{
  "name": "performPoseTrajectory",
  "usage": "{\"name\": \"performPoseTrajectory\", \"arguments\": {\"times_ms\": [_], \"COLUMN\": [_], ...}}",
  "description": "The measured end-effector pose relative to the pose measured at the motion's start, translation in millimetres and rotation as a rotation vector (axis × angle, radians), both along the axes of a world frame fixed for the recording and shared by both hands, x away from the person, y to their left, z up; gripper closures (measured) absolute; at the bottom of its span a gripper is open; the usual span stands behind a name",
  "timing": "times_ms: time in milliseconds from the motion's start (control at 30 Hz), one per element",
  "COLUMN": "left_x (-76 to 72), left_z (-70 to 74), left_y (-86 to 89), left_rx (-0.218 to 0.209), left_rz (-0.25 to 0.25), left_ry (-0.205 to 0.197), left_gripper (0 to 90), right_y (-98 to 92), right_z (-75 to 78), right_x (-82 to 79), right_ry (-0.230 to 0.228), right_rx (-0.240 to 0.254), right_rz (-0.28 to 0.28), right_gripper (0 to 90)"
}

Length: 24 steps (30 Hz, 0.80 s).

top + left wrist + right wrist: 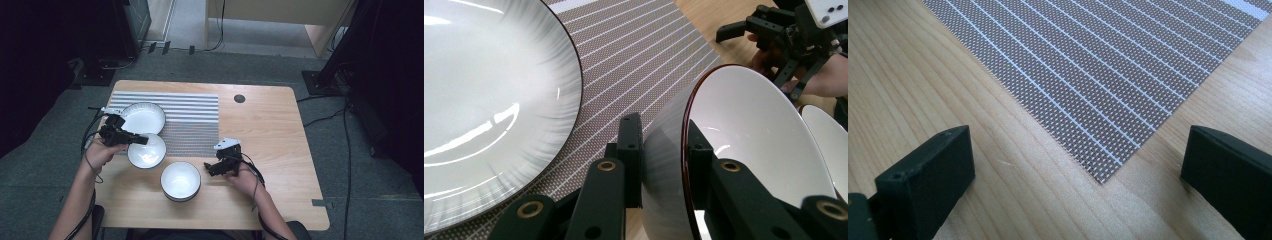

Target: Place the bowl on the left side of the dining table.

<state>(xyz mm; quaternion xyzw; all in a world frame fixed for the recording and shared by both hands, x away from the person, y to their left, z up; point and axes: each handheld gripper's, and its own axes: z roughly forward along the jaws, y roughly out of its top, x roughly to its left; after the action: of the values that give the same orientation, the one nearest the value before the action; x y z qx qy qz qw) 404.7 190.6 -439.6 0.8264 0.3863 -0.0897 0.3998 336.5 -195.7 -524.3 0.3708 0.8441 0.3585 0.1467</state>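
Wooden counter [270, 135] carrying a striped placemat [192, 120]. At the placemat's near-left corner, left hand-held gripper [142, 141] pinching the rim of a tilted white bowl [147, 152], just in front of a plate [144, 117] on the placemat. Off the placemat's near-right corner, right hand-held gripper [209, 167] hovering with jaws spread wide, beside a second bowl [180, 181].

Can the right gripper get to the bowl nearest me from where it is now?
Probably yes: the right gripper is open, holds nothing, and sits just beside the near bowl with bare table between them.
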Motion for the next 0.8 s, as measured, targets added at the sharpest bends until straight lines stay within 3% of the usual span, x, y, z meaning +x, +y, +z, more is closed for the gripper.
{"name": "performPoseTrajectory", "arguments": {"times_ms": [800], "left_x": [16.7], "left_z": [-7.5], "left_y": [5.3], "left_rx": [0.013], "left_rz": [0.043], "left_ry": [0.004], "left_gripper": [77.1], "right_y": [-0.7], "right_z": [0.1], "right_x": [-1.9], "right_ry": [0.002], "right_rx": [0.0], "right_rz": [-0.005], "right_gripper": [0.1]}}
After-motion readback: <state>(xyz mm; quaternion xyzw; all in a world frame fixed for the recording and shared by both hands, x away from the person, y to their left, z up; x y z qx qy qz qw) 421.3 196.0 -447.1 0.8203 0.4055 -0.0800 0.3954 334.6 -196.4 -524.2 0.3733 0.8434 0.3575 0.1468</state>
